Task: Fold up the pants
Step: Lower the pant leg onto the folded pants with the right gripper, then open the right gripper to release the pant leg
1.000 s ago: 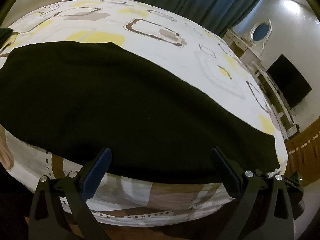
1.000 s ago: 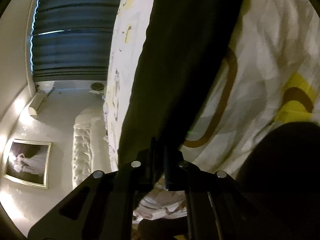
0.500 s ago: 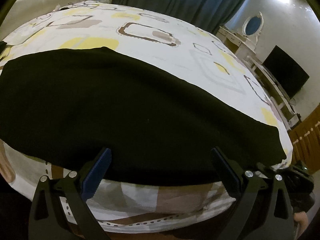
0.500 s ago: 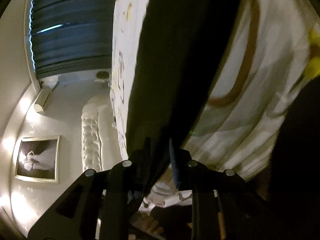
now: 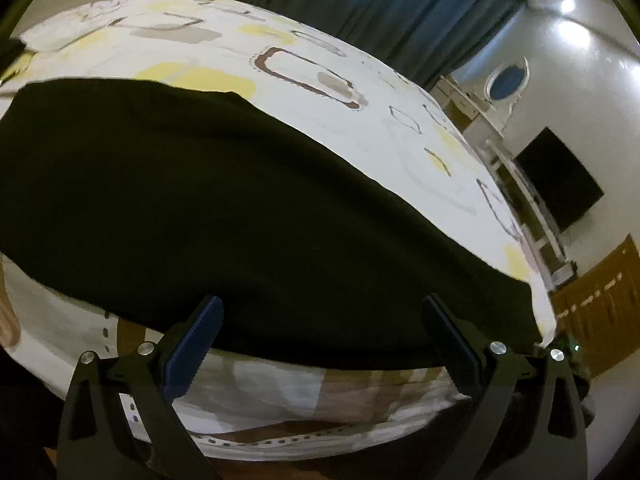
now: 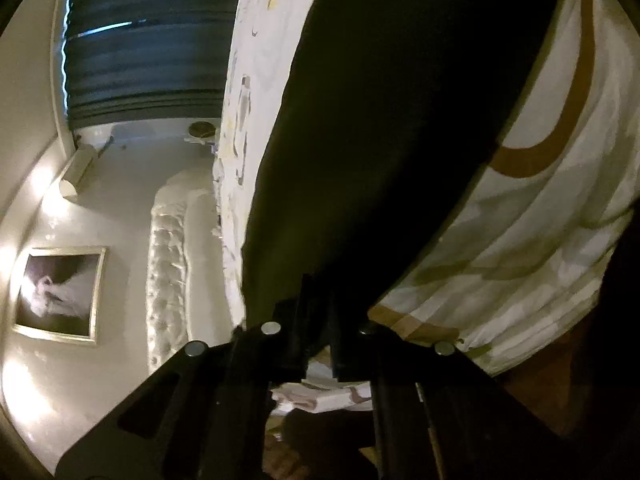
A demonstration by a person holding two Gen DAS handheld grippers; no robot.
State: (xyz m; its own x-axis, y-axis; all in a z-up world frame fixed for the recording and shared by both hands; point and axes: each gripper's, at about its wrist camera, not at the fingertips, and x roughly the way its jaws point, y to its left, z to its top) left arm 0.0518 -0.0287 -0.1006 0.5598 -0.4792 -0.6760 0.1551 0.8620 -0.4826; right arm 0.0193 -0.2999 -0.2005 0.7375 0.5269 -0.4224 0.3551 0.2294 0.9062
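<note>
Pants (image 5: 248,216), black, lie flat along the near edge of the patterned bed (image 5: 360,128). Left tongs (image 5: 320,332) stand wide above the hem, pads clear. Right tongs (image 6: 318,320) are clamped on the pants' edge.

both views are dim and warm-toned, with heavy fisheye bending and black vignette at the corners. in the left wrist view a ceiling lamp (image 5: 568,5) throws glare on the glossy wall, and the pants (image 5: 240,216) read as flat black with no visible folds. the right wrist view shows bright wall glow (image 6: 24,376) beside the framed picture (image 6: 60,292), soft motion blur, and its tongs (image 6: 318,320) lost in shadow.
</note>
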